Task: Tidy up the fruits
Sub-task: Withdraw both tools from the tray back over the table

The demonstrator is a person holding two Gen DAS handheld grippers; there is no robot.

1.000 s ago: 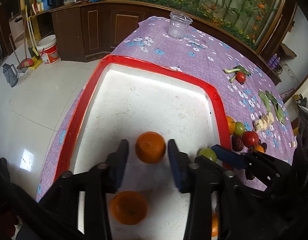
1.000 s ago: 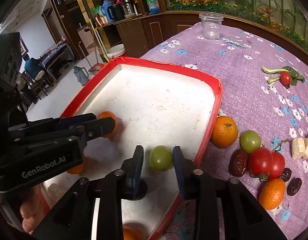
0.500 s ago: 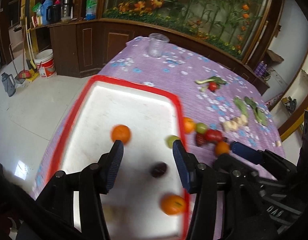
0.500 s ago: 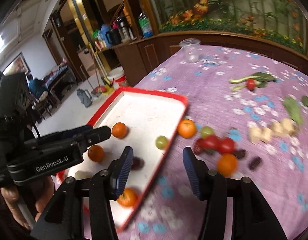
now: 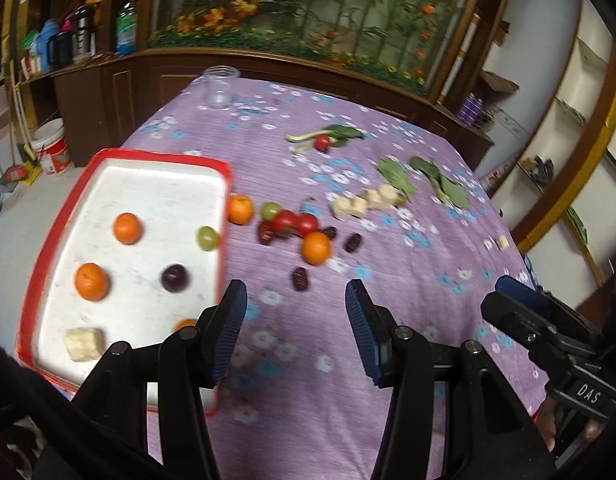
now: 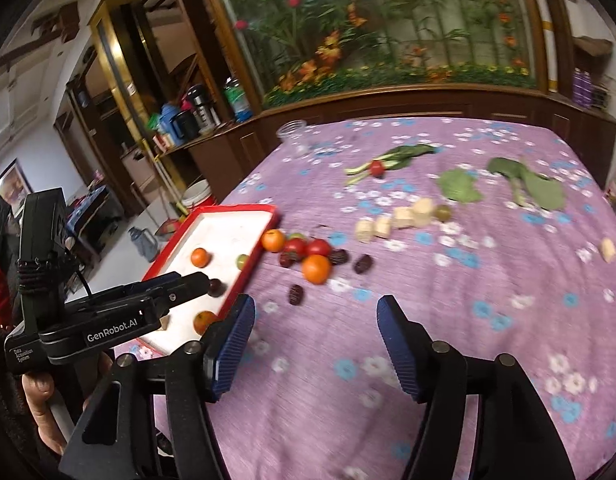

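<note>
Two tools hang over the purple flowered cloth (image 5: pixel 407 264) on the desk, and both are empty. My left tool (image 5: pixel 296 328) has its blue pads spread with only cloth showing between them. My right tool (image 6: pixel 313 344) has just been opening its jaws; they stand wide apart with nothing between them.

The red-rimmed white tray (image 5: pixel 44 256) sits at the left edge of the desk. From the left wrist view I can count what lies in it: two oranges (image 5: pixel 127 228), a green grape (image 5: pixel 207 238) near the right rim, a dark plum (image 5: pixel 174 277), a pale banana chunk (image 5: pixel 84 344) at the near corner, and a bit of another orange fruit peeking out behind my left finger. The right wrist view shows the same tray (image 6: pixel 268 210) from farther off, partly covered by the left tool's body, so the banana chunk is mostly hidden there.

Just beside the tray's right rim on the cloth lies a cluster: an orange (image 5: pixel 240 209), a green grape, two red tomatoes (image 5: pixel 296 222), another orange (image 5: pixel 315 247) and several dark dates (image 5: pixel 300 278). Banana pieces (image 6: pixel 403 216) and green leaves (image 6: pixel 539 188) lie farther back.

Only the right wrist view shows a hand (image 6: pixel 40 404) gripping the left tool's handle, and a room to the left beyond the desk.
</note>
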